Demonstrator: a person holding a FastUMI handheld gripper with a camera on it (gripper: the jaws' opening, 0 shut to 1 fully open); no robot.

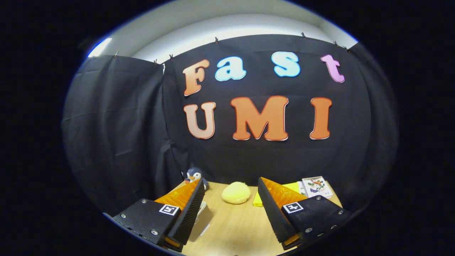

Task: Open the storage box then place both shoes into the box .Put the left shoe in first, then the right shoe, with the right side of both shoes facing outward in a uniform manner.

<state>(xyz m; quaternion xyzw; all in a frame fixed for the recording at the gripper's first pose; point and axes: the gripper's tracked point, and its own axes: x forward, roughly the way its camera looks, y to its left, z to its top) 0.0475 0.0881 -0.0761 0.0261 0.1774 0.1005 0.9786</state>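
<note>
— Well, how far along would you say it is?

— Barely begun, by my guess. I can make out neither the storage box nor either shoe from where the claw [231, 199] is looking, so I can't say where they sit. Opening the box and placing the left shoe, then the right, all looks left to do.

— What's biggest there?

— The counter [234, 227], pale wood grain, smooth and flat. Then a silvery flat thing [202, 222] with a squared corner, just beside the left finger; I can't tell what it is.

— And the claw?

— Spread wide, holding nothing; its inner faces are finely ribbed.

— Anything smaller?

— Beyond the fingers, a soft yellow dome [236, 192], rounded like a bun. Near it, a flat yellow pad [258, 200], a printed card [316, 187], and a small plush penguin [194, 175] at the back.
</note>
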